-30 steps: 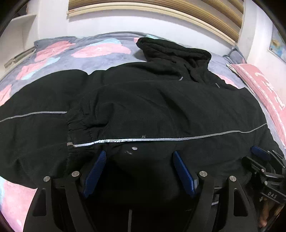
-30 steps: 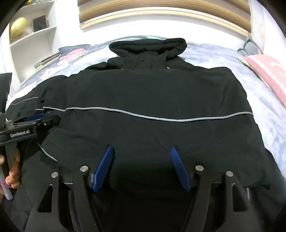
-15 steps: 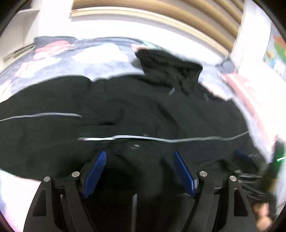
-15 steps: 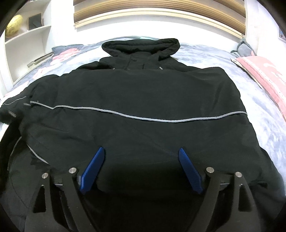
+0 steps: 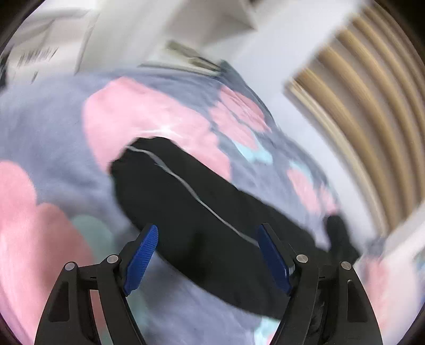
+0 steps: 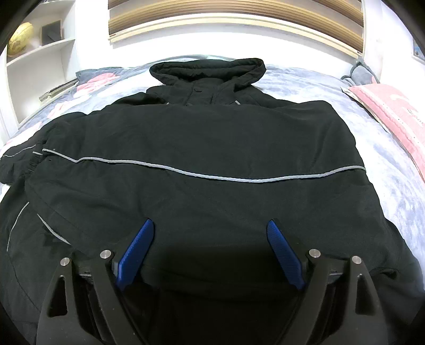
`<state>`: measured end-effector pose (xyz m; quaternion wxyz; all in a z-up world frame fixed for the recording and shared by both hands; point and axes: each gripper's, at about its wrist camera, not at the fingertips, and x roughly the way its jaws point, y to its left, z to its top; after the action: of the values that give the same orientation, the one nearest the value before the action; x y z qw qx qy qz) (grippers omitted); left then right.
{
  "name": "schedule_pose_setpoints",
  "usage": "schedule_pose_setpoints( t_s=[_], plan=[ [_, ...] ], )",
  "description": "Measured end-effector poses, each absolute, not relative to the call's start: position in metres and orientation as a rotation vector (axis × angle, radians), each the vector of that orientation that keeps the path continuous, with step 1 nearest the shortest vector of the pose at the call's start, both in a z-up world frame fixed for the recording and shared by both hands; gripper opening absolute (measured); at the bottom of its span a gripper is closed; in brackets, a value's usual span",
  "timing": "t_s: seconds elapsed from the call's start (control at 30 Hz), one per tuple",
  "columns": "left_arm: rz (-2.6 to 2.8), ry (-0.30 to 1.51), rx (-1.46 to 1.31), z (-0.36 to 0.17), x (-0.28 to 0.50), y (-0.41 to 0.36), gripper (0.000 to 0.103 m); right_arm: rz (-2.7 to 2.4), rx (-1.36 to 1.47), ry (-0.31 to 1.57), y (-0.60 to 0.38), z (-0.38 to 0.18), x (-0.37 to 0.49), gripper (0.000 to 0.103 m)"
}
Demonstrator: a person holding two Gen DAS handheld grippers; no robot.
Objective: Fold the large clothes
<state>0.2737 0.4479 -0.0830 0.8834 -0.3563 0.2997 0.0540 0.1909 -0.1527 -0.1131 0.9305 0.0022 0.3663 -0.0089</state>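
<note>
A large black hooded jacket [image 6: 202,138] with a thin grey reflective stripe lies flat on the bed, hood at the far end. One sleeve is folded across its body. My right gripper [image 6: 209,252] is open and empty, low over the jacket's near hem. In the blurred left wrist view the jacket's other sleeve [image 5: 191,201] stretches out over the bedspread, its cuff at the far left. My left gripper [image 5: 209,254] is open and empty just above this sleeve.
The bedspread [image 6: 398,169] is grey-blue with pink blotches. A pink pillow [image 6: 393,111] lies at the right edge of the bed. White shelves [image 6: 34,69] with a globe stand at the left. A slatted wooden headboard [image 6: 239,13] runs behind the bed.
My left gripper has swung away from the jacket's body to the left, over the outstretched sleeve. My right gripper has opened wider and stayed over the hem.
</note>
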Motion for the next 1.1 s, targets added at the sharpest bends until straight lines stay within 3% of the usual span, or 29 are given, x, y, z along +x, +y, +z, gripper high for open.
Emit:
schedule_pose_setpoints(
  t_s=[0.43, 0.47, 0.5, 0.53, 0.63, 0.87, 1.1],
  plan=[
    [0.203, 0.702, -0.723, -0.125, 0.319, 0.464, 0.078, -0.016, 0.004, 0.749, -0.154, -0.113, 0.190, 0.089],
    [0.213, 0.703, -0.711, -0.125, 0.319, 0.465, 0.074, -0.016, 0.004, 0.749, -0.154, -0.113, 0.191, 0.089],
    [0.229, 0.704, -0.687, -0.124, 0.319, 0.463, 0.045, -0.016, 0.004, 0.749, -0.154, -0.114, 0.191, 0.089],
    [0.229, 0.707, -0.674, -0.125, 0.322, 0.463, 0.030, -0.017, 0.003, 0.750, -0.153, -0.114, 0.191, 0.090],
    [0.201, 0.649, -0.691, -0.118, 0.312, 0.462, 0.020, -0.016, 0.004, 0.749, -0.154, -0.114, 0.191, 0.090],
    [0.096, 0.496, -0.553, -0.062, 0.289, 0.420, 0.016, -0.015, 0.006, 0.749, -0.154, -0.114, 0.191, 0.090],
    [-0.087, 0.414, -0.348, 0.009, 0.278, 0.314, 0.016, -0.013, 0.010, 0.747, -0.154, -0.114, 0.191, 0.090]
  ],
)
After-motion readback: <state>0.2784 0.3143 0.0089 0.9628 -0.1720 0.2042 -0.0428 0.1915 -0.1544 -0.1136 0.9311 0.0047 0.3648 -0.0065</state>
